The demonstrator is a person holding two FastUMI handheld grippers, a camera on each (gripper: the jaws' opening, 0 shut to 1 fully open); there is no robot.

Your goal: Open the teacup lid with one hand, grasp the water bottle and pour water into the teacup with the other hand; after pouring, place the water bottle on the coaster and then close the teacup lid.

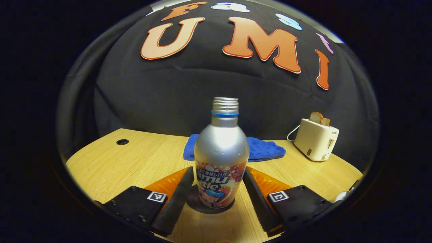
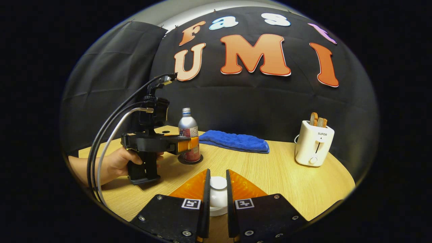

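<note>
both low views toward shared bottle (image 1: 221,153)

The right gripper (image 2: 218,192) hides the teacup lid (image 2: 218,183) sides. The teacup (image 2: 217,210) body is mostly hidden; contact possibly there.

Dim, warm light; fisheye-warped edges

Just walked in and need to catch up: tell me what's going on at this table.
A person is working two handheld tongs. The left tongs sit open on either side of the water bottle, which stands uncapped on the dark coaster; gaps show beside each finger. The right tongs are closed on the white teacup lid. A blue cloth and a toaster sit at the back of the wooden table.
</note>
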